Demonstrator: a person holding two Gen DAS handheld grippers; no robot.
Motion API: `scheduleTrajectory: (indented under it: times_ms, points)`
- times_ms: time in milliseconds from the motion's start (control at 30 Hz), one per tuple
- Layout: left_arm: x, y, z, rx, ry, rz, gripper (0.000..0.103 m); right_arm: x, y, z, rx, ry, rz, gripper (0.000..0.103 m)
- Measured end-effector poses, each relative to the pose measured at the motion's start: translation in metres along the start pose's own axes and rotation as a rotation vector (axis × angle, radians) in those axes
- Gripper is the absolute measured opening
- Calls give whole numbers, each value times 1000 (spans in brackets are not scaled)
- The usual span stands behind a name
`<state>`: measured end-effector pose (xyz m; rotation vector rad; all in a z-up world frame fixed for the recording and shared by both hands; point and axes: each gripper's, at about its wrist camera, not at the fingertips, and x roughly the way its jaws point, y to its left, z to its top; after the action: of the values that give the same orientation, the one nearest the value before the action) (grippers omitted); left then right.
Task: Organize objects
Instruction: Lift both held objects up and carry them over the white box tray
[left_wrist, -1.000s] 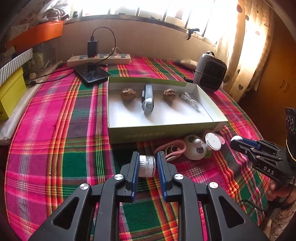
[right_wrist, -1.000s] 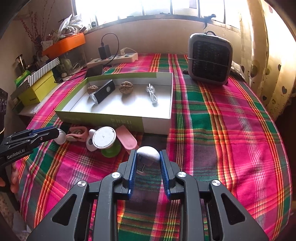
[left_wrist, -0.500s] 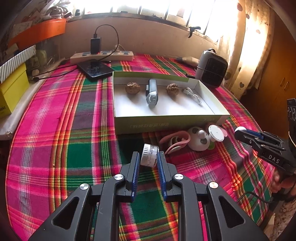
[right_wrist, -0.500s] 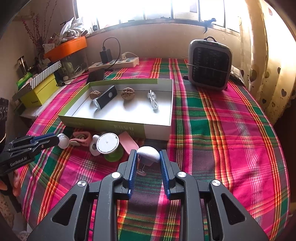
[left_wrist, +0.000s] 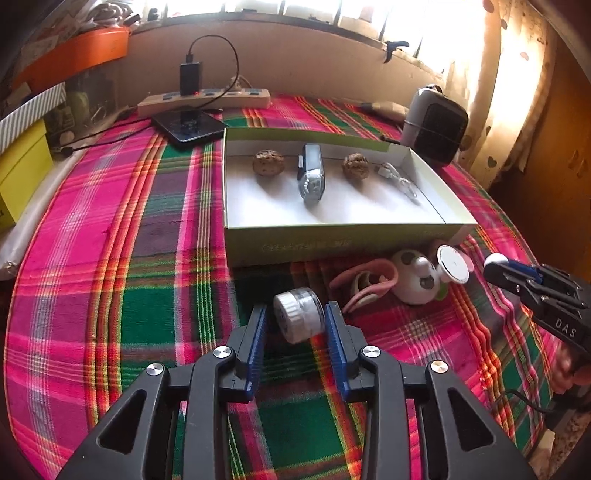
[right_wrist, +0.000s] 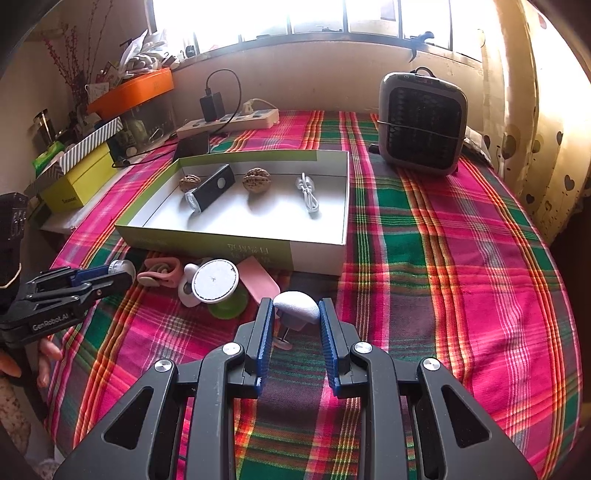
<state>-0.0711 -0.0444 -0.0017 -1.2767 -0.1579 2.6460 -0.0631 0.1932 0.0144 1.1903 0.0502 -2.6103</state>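
Note:
My left gripper (left_wrist: 295, 319) is shut on a small clear jar with a white lid (left_wrist: 300, 315), tilted and held above the plaid cloth in front of the green box (left_wrist: 332, 242). My right gripper (right_wrist: 295, 314) is shut on a white mushroom-shaped object (right_wrist: 297, 308), held low near the box's near right corner (right_wrist: 317, 254). The box holds two walnuts (left_wrist: 268, 162) (left_wrist: 355, 166), a black flashlight (left_wrist: 311, 175) and a coiled white cable (left_wrist: 399, 179).
A pink clip (left_wrist: 364, 282), a white spotted toy (left_wrist: 415, 280), a white disc (right_wrist: 215, 281) on a green base and a pink piece (right_wrist: 258, 277) lie before the box. A grey heater (right_wrist: 423, 123), power strip (left_wrist: 207, 99), black phone (left_wrist: 188, 125) and yellow box (right_wrist: 79, 181) stand around.
My left gripper has lifted the jar off the cloth and tilted it, with the view pulling back from the box. My right gripper has risen a little with the white object.

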Motion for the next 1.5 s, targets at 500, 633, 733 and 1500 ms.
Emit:
scheduleTrajectory:
  times_ms: [500, 633, 733, 1500]
  points:
    - [3, 6, 4, -30, -10, 18, 17, 5, 1, 1, -2, 9, 4, 25]
    - [3, 5, 4, -22, -13, 23, 17, 5, 1, 2, -1, 8, 4, 25]
    - [1, 4, 4, -17, -18, 26, 17, 5, 1, 2, 1, 7, 5, 25]
    - [-6, -1, 56, -1, -55, -8, 17, 4, 0, 53, -15, -36, 79, 25]
